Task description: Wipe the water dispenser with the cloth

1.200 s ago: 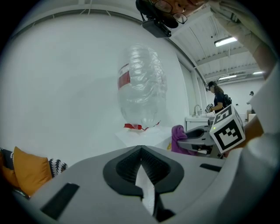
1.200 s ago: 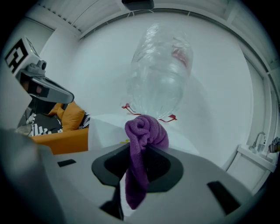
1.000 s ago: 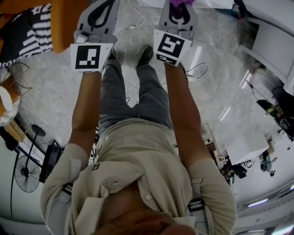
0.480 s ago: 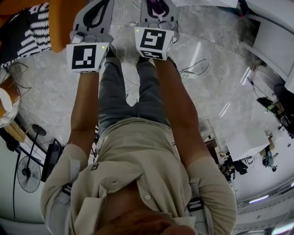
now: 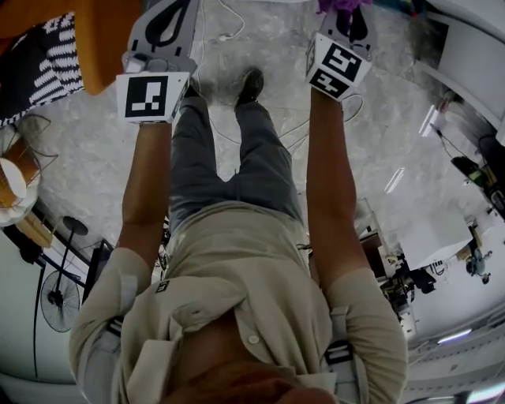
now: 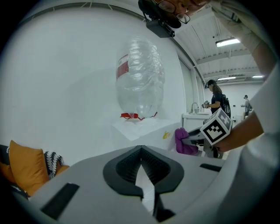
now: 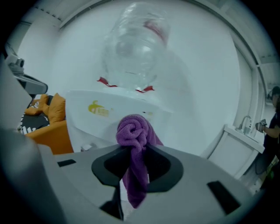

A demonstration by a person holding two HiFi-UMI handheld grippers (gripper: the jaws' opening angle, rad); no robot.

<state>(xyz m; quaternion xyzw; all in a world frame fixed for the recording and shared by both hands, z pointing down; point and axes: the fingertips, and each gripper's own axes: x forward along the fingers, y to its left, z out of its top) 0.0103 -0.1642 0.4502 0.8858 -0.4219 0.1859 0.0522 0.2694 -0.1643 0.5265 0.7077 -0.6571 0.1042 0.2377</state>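
The white water dispenser (image 7: pixel 114 114), with a clear upturned bottle (image 7: pixel 136 48) on top, stands just ahead of my right gripper (image 7: pixel 133 151). That gripper is shut on a bunched purple cloth (image 7: pixel 133 131), which sits close to the dispenser's front top edge. From the left gripper view the dispenser (image 6: pixel 144 129) and its bottle (image 6: pixel 140 78) are farther off, and the cloth (image 6: pixel 185 141) shows at its right side. My left gripper (image 6: pixel 140 153) is shut with nothing in it. In the head view the left gripper (image 5: pixel 168 20) and right gripper (image 5: pixel 344 14) are held out over the floor.
An orange sofa (image 5: pixel 102 35) with a striped cushion (image 5: pixel 47 63) stands to the left. Cables (image 5: pixel 229 31) lie on the floor ahead. A standing fan (image 5: pixel 54 298) is behind left. A white counter with a tap (image 7: pixel 245 133) is at the right, where a person (image 6: pixel 216 99) stands.
My right gripper, holding the cloth, swung left toward the left gripper and has now moved out to the right and forward. The left gripper has barely moved.
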